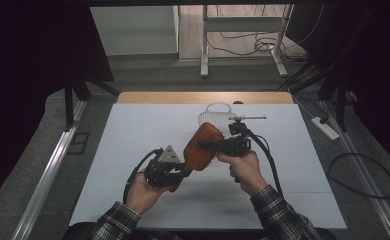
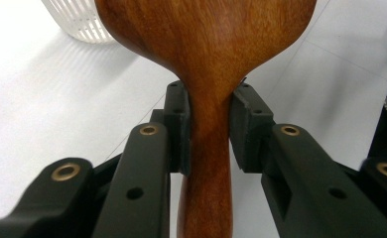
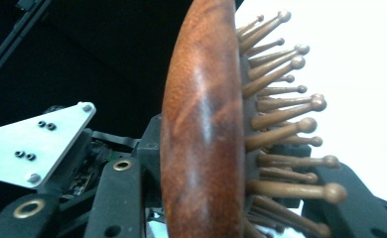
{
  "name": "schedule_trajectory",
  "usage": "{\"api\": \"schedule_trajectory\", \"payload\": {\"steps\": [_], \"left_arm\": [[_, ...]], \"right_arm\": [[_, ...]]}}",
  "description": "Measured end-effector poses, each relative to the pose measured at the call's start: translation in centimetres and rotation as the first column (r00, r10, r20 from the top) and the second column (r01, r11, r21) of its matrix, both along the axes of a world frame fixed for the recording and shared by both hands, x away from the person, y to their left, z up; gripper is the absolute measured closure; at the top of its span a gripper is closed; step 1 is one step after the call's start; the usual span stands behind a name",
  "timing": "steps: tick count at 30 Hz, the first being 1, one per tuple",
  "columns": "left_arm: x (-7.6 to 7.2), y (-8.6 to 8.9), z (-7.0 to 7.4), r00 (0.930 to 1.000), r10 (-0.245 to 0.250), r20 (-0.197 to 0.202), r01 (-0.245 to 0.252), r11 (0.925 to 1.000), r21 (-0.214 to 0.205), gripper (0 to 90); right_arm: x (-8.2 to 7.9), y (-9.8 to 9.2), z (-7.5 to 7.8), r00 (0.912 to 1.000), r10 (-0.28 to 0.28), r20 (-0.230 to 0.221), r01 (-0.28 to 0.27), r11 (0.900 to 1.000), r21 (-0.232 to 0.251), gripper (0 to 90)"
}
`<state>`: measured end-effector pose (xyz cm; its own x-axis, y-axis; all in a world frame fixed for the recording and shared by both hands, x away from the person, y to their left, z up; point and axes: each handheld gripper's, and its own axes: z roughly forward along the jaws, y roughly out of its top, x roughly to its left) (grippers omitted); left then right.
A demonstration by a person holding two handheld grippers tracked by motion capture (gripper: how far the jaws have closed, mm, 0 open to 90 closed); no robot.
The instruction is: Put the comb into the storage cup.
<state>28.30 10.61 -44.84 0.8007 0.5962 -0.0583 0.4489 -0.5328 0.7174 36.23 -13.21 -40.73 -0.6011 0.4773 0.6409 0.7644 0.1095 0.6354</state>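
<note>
The high view shows a wooden brush [image 1: 201, 146] held up over the white table [image 1: 133, 150], with the left gripper [image 1: 182, 171] squeezing its thin neck and the right gripper [image 1: 203, 144] closed on its fat head. It looks hard, smooth and a bit slippery, so the thin neck seems the best place to hold; the pegs [image 3: 281, 124] could snap. A white basket [image 1: 217, 115] sits behind, and the room is dark with wires on the floor.

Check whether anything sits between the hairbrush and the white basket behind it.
Nothing visible does. The hairbrush is held off the table by the left gripper and right gripper; the white basket lies just beyond it.
</note>
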Motion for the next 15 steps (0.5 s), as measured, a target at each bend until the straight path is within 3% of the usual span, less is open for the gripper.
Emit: {"api": "schedule_trajectory", "payload": {"steps": [5, 15], "left_arm": [[0.11, -0.01, -0.16, 1.0, -0.007, 0.002, 0.007, 0.9999, 0.011, 69.7], [0.19, 0.08, -0.49, 0.9999, 0.009, 0.007, -0.009, 0.9997, 0.021, 47.8]], "right_arm": [[-0.06, 0.11, -0.09, 1.0, 0.008, 0.005, -0.008, 1.0, -0.005, 54.6], [-0.35, 0.18, 0.34, 0.999, 0.007, 0.044, -0.007, 1.0, 0.004, 55.1]]}}
